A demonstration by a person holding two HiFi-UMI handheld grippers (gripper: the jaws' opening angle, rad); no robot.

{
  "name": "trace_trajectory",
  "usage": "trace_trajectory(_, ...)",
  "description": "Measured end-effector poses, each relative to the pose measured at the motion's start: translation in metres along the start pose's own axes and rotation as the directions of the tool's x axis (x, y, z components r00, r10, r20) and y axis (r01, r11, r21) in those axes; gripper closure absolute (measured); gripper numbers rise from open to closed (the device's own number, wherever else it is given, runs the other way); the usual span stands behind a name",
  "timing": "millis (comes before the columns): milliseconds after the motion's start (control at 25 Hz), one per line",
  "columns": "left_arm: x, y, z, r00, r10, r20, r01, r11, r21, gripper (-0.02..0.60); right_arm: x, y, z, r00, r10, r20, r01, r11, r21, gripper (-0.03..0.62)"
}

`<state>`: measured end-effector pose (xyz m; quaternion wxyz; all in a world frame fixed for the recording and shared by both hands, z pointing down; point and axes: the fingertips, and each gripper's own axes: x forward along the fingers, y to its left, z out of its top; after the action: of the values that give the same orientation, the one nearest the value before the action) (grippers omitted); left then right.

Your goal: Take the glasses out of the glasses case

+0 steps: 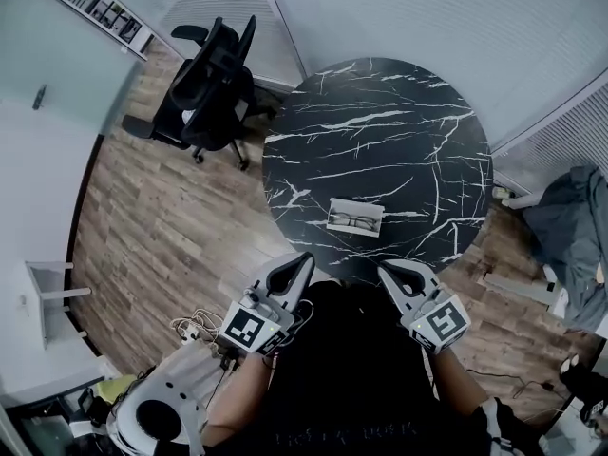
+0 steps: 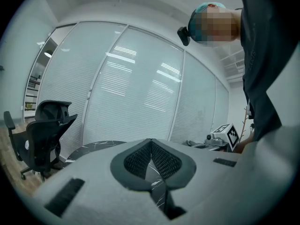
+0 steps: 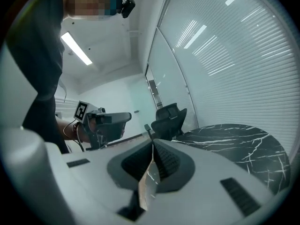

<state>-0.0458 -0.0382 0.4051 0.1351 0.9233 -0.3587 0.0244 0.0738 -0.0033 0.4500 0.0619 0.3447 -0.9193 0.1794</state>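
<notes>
On the round black marble table, near its front edge, lies an open glasses case with dark-framed glasses inside it. My left gripper hovers short of the table's near edge, left of the case, with its jaws shut and nothing between them. The right gripper hangs at the same height on the other side, also shut and empty. In the left gripper view the fingertips meet. The right gripper view shows the same, its fingertips pressed together. The case is out of sight in both gripper views.
A black office chair stands on the wood floor left of the table. Glass walls with blinds run behind the table. Cables and a white device lie on the floor at lower left. A grey bundle sits at far right.
</notes>
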Motion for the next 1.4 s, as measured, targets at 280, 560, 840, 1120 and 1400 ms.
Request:
trace_trajectory(280,0.006,0.017,0.0,1.0,0.019,-0.015,-0.02,1.0,-0.006,0.563,0.026,-0.014,-0.017,0.995,0.02,-0.1,-0.022,0.999,-0.023,0.563)
trace_trajectory(560,0.012,0.038,-0.025,0.997,-0.009,-0.08,0.011,1.0,0.023,0.563,0.061,-0.028,-0.04,0.982,0.018,-0.19,-0.035,0.995,-0.088,0.562)
trace_trajectory(840,0.023,0.051,-0.07,0.979,-0.052,-0.195,0.064,0.996,0.055,0.563,0.09,-0.04,-0.068,0.941,0.001,-0.339,-0.054,0.987,-0.148,0.56)
trace_trajectory(1120,0.027,0.051,-0.106,0.965,-0.099,-0.242,0.113,0.993,0.046,0.563,0.113,-0.05,-0.092,0.903,-0.007,-0.429,-0.073,0.983,-0.17,0.56)
trace_trajectory(1400,0.03,0.053,-0.111,0.961,-0.108,-0.253,0.12,0.992,0.032,0.563,0.127,-0.07,-0.128,0.846,-0.025,-0.533,-0.1,0.974,-0.204,0.56)
